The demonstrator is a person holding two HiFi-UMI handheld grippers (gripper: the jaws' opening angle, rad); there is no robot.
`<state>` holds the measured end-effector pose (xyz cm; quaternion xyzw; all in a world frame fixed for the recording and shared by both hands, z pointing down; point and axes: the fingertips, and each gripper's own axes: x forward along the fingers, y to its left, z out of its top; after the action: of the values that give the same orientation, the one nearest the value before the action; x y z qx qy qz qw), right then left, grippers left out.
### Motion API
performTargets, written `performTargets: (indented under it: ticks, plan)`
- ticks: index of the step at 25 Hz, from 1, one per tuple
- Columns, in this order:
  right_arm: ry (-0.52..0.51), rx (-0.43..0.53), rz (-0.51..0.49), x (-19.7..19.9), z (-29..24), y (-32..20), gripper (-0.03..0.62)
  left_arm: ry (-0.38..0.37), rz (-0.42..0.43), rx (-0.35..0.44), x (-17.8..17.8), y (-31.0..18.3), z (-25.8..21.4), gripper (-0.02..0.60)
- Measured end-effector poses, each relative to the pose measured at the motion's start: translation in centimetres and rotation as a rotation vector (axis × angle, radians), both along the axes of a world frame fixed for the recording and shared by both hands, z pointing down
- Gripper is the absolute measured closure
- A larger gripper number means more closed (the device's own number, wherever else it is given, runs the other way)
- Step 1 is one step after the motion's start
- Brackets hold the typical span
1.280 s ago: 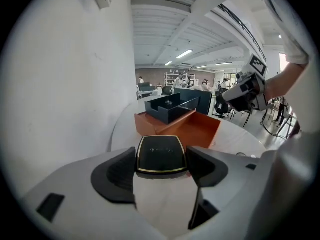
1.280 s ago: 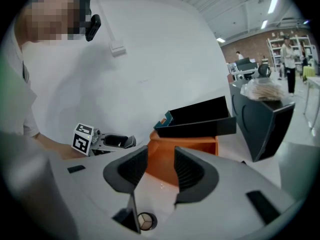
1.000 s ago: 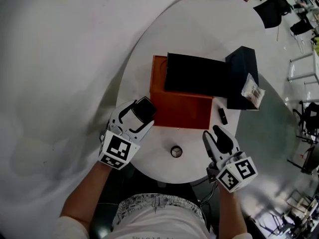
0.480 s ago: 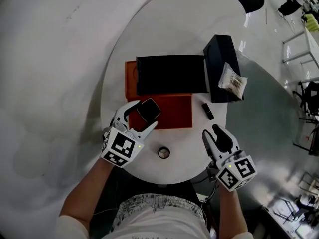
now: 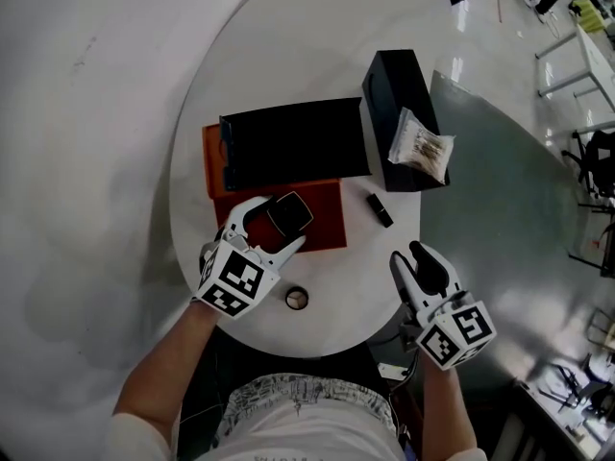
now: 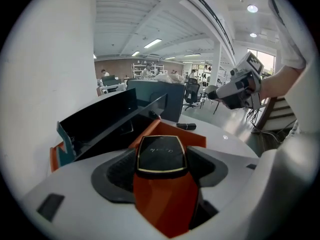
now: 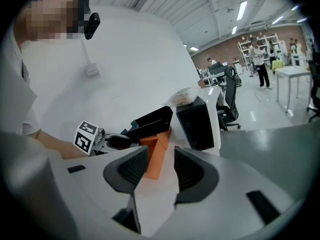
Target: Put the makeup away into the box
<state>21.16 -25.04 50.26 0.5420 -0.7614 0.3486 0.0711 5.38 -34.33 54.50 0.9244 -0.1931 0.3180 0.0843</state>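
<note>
Left gripper (image 5: 279, 224) is pinching the black compact (image 6: 161, 155), hovering over the orange box (image 5: 322, 221) at centre-left, just below the black case (image 5: 293, 142). Right gripper (image 7: 161, 166) sits lower right, jaws spread, nothing between them. Lipstick (image 5: 380, 209) and jar (image 5: 296, 298) wait on the table (image 5: 269, 65). The danger: the compact looks flat and slick, so a tilt could let it slide out and miss the box. The jar is also just beside the left gripper, near the table's edge, and a careless swing could knock it off.

Compact (image 5: 289, 214) now farther over orange box (image 5: 323, 221)
</note>
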Motion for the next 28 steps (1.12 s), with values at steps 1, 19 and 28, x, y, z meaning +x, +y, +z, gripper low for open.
performTargets:
  ticks: [1, 19, 28]
  plan:
    - [-0.001, -0.003, 0.005, 0.4, 0.1, 0.1, 0.421, -0.003, 0.008, -0.008, 0.4, 0.1, 0.2, 0.245]
    - [-0.016, -0.038, 0.053, 3.8, 2.1, 1.1, 0.421, -0.1, 0.087, -0.076, 4.2, 0.3, 4.2, 0.245]
    - [-0.02, -0.045, 0.075, 4.7, 2.4, 1.4, 0.421, -0.14, 0.103, -0.095, 5.2, 0.5, 5.1, 0.245]
